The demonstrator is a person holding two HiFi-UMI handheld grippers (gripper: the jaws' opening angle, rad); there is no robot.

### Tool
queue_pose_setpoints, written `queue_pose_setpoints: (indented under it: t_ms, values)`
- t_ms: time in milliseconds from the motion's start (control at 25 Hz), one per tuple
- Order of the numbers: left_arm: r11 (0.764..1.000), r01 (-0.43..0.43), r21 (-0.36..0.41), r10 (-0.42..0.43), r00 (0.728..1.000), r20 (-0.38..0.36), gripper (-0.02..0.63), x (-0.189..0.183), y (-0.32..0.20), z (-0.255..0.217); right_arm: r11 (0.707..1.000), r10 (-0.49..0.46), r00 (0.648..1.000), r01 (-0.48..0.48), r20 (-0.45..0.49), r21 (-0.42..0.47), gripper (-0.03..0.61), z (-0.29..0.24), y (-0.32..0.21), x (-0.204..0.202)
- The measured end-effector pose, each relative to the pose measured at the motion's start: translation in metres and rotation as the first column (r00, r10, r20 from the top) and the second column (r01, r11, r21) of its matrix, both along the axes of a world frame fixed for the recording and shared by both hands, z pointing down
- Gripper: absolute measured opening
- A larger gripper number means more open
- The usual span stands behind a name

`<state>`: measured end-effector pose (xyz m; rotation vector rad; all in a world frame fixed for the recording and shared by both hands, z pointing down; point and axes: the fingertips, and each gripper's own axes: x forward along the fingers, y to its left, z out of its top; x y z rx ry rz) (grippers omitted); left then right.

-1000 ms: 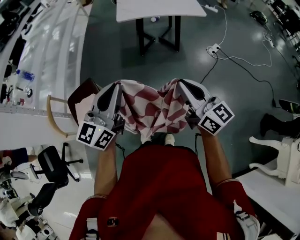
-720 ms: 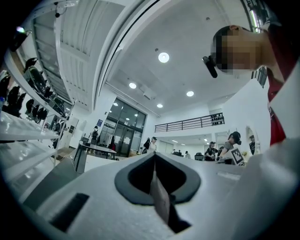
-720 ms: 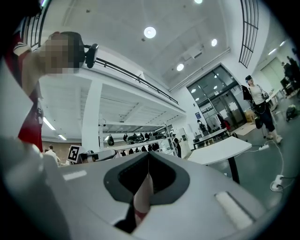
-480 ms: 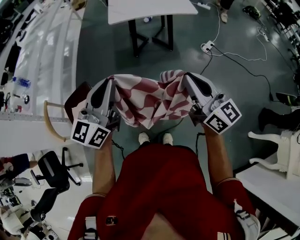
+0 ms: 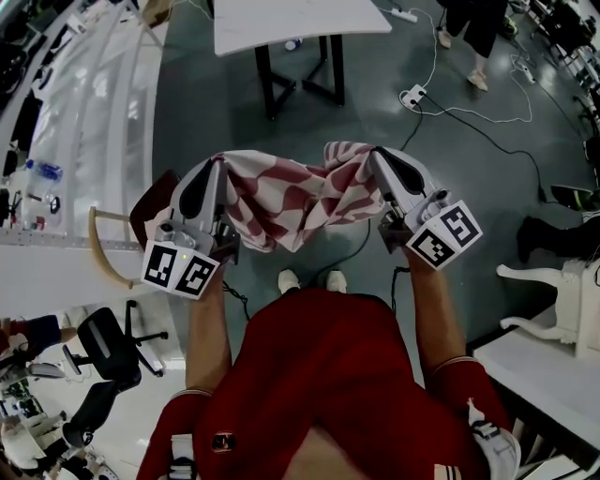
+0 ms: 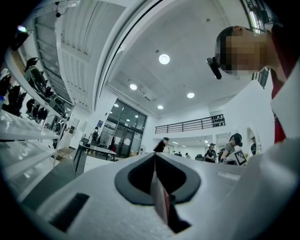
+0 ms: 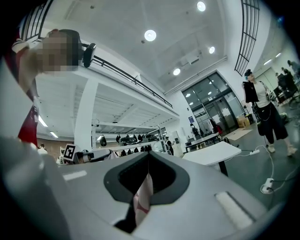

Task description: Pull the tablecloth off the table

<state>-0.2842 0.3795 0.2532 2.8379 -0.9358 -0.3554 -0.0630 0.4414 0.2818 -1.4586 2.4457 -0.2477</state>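
Hanging bunched between both tongs, tablecloth (image 5: 291,202) spans tip to tip, long axis running from left tongs (image 5: 221,163) across to right tongs (image 5: 374,153), middle sagging below. Each pair clenched on one cloth edge. Cloth in air over floor; desk (image 5: 300,19) well ahead of tips, top bare. Judgement: pull looks done, neither hand nearer.

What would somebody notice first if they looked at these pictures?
The red-and-white patterned tablecloth catches the eye first. It is bunched up in mid-air in the middle of the head view, above the dark floor. The left gripper and right gripper each pinch one end of it, just ahead of the person's red shirt.
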Motion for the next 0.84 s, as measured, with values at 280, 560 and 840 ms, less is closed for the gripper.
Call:
queue_pose_setpoints:
  t_ms: [280,560,840]
  values:
    - [1.000,0.005,-0.008,-0.005,1.000,0.006,0.009,0.0017,-0.0040,-0.0001,1.000,-0.005,1.000,0.005,0.006,-0.008,0.014,0.0020,-0.0047,0.0010]
    - [1.000,-0.004,-0.024,0.004,1.000,0.008,0.009,0.0018,-0.0085,0.0041,1.000,0.002,1.000,-0.002,0.011,-0.020,0.014,0.0056,-0.0084,0.0002]
    - [1.000,-0.009,-0.023,0.009,1.000,0.003,0.009,0.0004,-0.0055,0.0052,1.000,0.006,1.000,-0.006,0.010,-0.022,0.014,0.0071,-0.0051,-0.0010]
